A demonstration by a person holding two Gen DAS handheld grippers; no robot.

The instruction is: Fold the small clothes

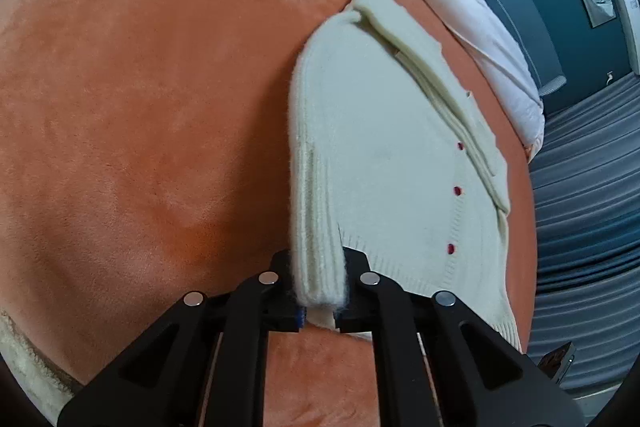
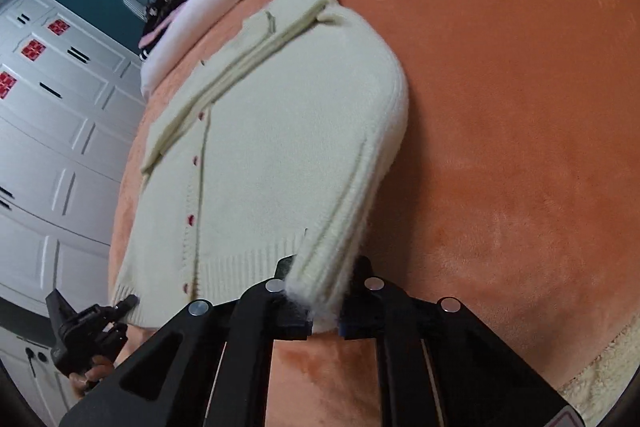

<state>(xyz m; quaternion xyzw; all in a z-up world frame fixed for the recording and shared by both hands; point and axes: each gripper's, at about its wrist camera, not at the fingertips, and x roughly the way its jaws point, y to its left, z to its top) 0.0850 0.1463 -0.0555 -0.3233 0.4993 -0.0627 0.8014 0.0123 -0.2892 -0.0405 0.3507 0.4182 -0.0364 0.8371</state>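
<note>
Cream knit cardigan [image 1: 392,163] lies flat on the orange blanket [image 1: 140,107], sleeves folded in. The left gripper [image 1: 322,301] and right gripper [image 2: 325,311] each pinch a sleeve cuff at the hem. Next, probably, both lift together and carry the hem toward the collar.

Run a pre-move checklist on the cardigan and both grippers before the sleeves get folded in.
1. Left gripper shut on a sleeve cuff: ok.
2. Right gripper shut on the other cuff: ok.
3. Cardigan lying flat, buttons up: ok.
4. Collar smoothed: not ok, bunched.
5. Cardigan fully on the orange blanket: ok.
6. Back layer free of wrinkles: cannot tell.
</note>
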